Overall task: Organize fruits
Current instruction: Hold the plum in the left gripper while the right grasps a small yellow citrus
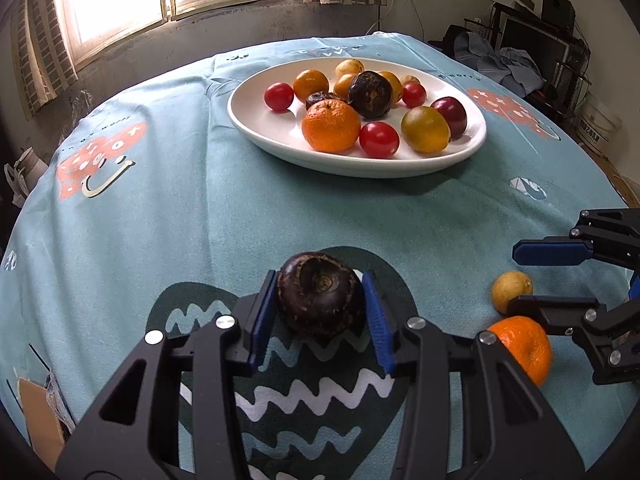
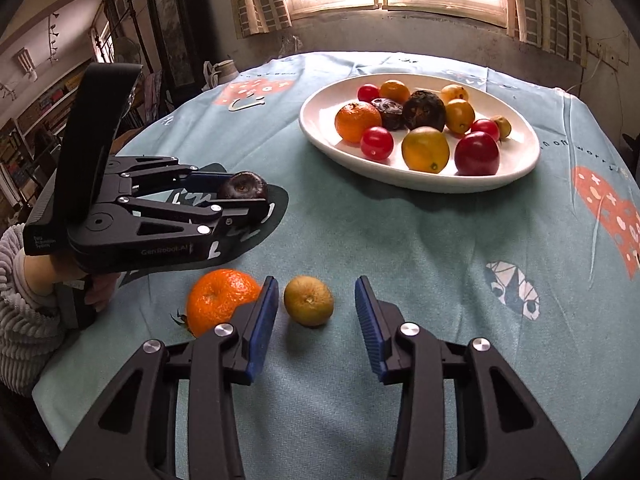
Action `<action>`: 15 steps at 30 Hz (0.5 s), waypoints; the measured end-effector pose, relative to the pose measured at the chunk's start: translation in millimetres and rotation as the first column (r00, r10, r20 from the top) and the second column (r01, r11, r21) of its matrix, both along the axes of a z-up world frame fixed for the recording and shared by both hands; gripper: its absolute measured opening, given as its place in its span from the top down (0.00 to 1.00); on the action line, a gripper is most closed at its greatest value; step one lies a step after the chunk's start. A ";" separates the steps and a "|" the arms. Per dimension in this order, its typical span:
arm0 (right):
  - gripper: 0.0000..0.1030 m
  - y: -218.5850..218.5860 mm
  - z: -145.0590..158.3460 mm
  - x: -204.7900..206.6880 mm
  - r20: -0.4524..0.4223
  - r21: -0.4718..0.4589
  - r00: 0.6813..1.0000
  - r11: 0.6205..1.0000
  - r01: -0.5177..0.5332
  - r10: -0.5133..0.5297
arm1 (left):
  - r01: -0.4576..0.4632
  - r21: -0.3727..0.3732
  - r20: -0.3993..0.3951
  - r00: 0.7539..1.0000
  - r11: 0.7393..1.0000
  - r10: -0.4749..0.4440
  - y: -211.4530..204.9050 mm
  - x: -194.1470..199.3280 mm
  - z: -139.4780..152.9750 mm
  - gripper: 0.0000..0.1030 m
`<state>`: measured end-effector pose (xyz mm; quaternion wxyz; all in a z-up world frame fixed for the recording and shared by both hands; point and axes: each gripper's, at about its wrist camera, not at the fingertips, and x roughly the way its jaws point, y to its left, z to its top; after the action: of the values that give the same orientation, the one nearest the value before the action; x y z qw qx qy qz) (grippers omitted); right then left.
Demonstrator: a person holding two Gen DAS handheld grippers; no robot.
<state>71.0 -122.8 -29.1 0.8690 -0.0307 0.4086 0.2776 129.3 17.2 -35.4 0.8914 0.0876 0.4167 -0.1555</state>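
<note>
My left gripper (image 1: 320,280) is shut on a dark brown round fruit (image 1: 320,296), held just above the teal tablecloth; the right wrist view shows the same gripper (image 2: 242,194) and fruit (image 2: 242,185) from the side. My right gripper (image 2: 317,284) stands open around a small yellow-green fruit (image 2: 309,302) lying on the cloth, with a gap on its right side. A loose orange (image 2: 220,300) rests just left of the left finger. In the left wrist view the right gripper (image 1: 513,279) straddles the small fruit (image 1: 510,288), the orange (image 1: 524,348) beside it.
A white oval plate (image 1: 280,144) (image 2: 400,182) at the far side holds several fruits: oranges, red tomatoes, a dark fruit, yellow ones. A hand in a grey sleeve (image 2: 24,304) holds the left gripper. Bare tablecloth (image 2: 400,248) lies between grippers and plate.
</note>
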 end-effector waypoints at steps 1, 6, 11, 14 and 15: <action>0.61 1.2 0.3 -0.1 0.001 0.001 1.000 1.000 -0.003 0.003 | 0.001 0.000 0.000 1.000 1.000 -0.001 0.2 0.1 -0.1 0.58; 0.73 7.9 1.7 -4.1 0.006 -0.005 0.999 0.999 -0.037 0.037 | 0.003 -0.001 -0.001 1.000 1.000 -0.003 0.5 0.2 -0.6 0.58; 0.73 1.2 -1.7 1.4 -0.037 0.039 0.999 0.999 -0.038 0.040 | 0.005 -0.009 -0.002 1.000 1.000 -0.005 1.9 0.9 -0.8 0.58; 0.73 0.5 -1.0 0.1 -0.034 0.039 0.999 0.999 -0.031 0.033 | 0.005 -0.021 -0.005 1.000 1.000 -0.005 3.4 1.2 -0.8 0.58; 0.75 1.3 -0.5 -1.6 -0.029 0.037 0.999 0.999 -0.033 0.034 | 0.005 -0.023 -0.004 1.000 1.000 -0.005 3.7 1.0 -0.6 0.58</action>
<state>69.4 -121.4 -29.6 0.8584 -0.0176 0.4158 0.3000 130.3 20.9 -36.0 0.8911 0.0779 0.4164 -0.1629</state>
